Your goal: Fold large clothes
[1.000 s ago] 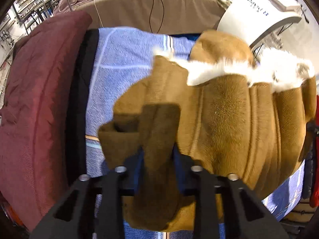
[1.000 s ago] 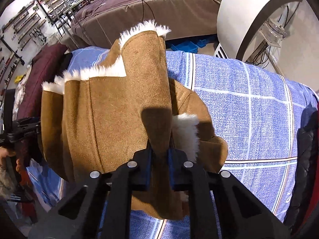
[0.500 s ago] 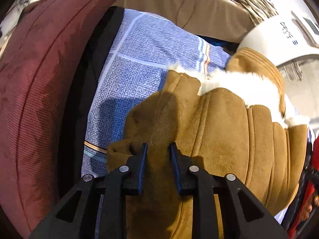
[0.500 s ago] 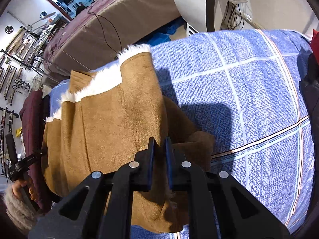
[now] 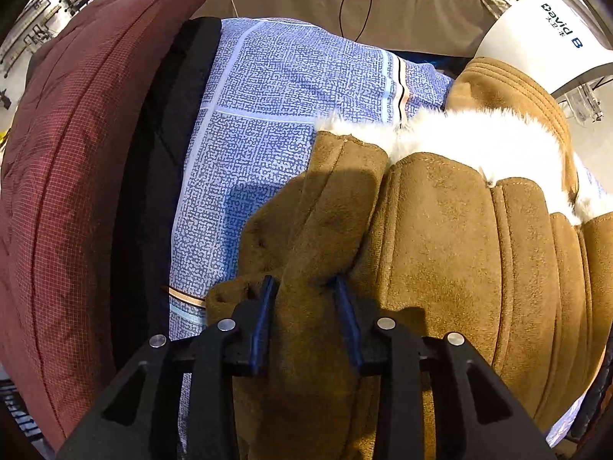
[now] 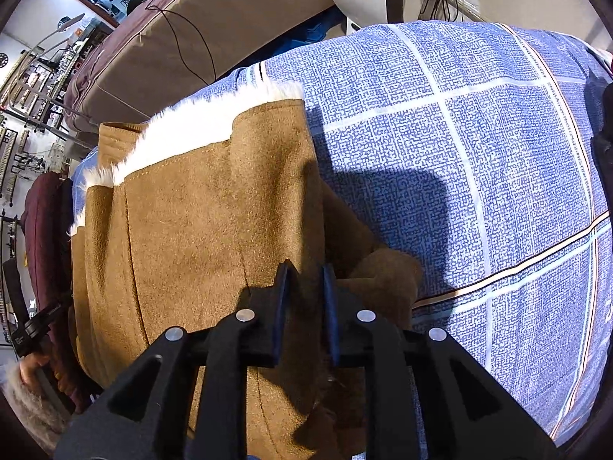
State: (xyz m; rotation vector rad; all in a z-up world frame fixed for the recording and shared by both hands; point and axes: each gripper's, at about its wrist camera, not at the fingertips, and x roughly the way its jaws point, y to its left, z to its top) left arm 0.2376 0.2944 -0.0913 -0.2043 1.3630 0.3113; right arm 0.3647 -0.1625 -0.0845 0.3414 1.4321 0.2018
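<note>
From the left wrist view, a maroon quilted cover (image 5: 65, 176) fills the left edge, with a black garment (image 5: 161, 176) lying beside it. Next comes a blue patterned bedsheet (image 5: 276, 88). A brown suede coat (image 5: 452, 253) with white fur trim (image 5: 479, 142) lies on the sheet, right of centre. The left gripper (image 5: 304, 299) has its jaws clamped on a bunched fold of the coat. A white machine (image 5: 536, 46) stands at the far right.

From the right wrist view, the coat (image 6: 191, 237) lies left, the sheet (image 6: 479, 145) right. The right gripper (image 6: 306, 280) has its jaws clamped on the coat's edge.
</note>
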